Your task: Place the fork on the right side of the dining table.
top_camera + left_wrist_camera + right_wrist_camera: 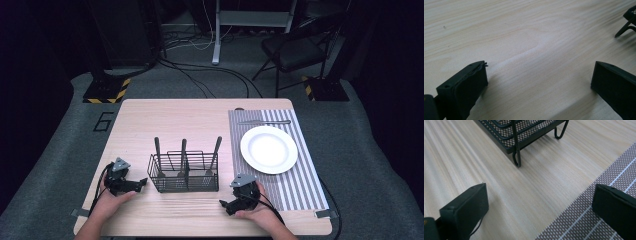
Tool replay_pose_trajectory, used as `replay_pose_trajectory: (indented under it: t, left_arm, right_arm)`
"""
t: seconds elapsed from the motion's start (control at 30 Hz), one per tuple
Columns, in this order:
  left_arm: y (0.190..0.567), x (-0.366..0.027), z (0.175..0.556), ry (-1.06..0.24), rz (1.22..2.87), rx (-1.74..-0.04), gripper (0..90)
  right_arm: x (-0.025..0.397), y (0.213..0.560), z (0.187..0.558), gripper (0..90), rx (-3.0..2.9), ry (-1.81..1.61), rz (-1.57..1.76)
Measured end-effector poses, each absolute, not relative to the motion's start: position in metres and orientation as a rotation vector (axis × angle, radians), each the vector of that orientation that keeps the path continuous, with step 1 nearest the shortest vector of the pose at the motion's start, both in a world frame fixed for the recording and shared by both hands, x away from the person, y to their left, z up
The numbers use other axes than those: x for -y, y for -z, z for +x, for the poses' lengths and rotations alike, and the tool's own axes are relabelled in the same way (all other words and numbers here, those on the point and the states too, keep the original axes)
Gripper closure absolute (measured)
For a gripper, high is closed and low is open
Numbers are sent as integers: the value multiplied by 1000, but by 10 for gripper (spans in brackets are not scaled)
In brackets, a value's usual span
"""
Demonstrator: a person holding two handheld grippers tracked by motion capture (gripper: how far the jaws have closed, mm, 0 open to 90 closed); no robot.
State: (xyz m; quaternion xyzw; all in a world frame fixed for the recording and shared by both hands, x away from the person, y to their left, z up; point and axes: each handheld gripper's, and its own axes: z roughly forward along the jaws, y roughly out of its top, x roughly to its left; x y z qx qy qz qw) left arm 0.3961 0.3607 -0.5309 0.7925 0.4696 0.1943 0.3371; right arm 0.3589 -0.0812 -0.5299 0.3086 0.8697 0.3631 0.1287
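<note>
Currently both tools rest wide open and empty on the desk (150,112): the left tool (141,184) just left of the mesh caddy (184,173), the right tool (225,205) nearer its front-right corner, below the upright utensil handles (215,150).

Bare wooden table (165,115) lies open to the far side and left of the black mesh caddy (184,176), which stands mid-table as the main obstacle, three utensil handles (183,150) rising from it. Between the caddy and the striped placemat (295,192) on the right runs a narrow clear strip. The white plate (269,149) takes the mat's middle; beyond it lies what may be a knife (264,122). The near edge between both grippers stays free.
</note>
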Motion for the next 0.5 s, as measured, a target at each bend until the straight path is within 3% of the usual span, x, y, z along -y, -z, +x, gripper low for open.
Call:
replay_pose_trajectory:
  t: [0.5]
  left_arm:
    - [531,-361,396,-504,2065,-1226,3]
  right_arm:
    - [83,530,359,43,-2507,-1064,905]
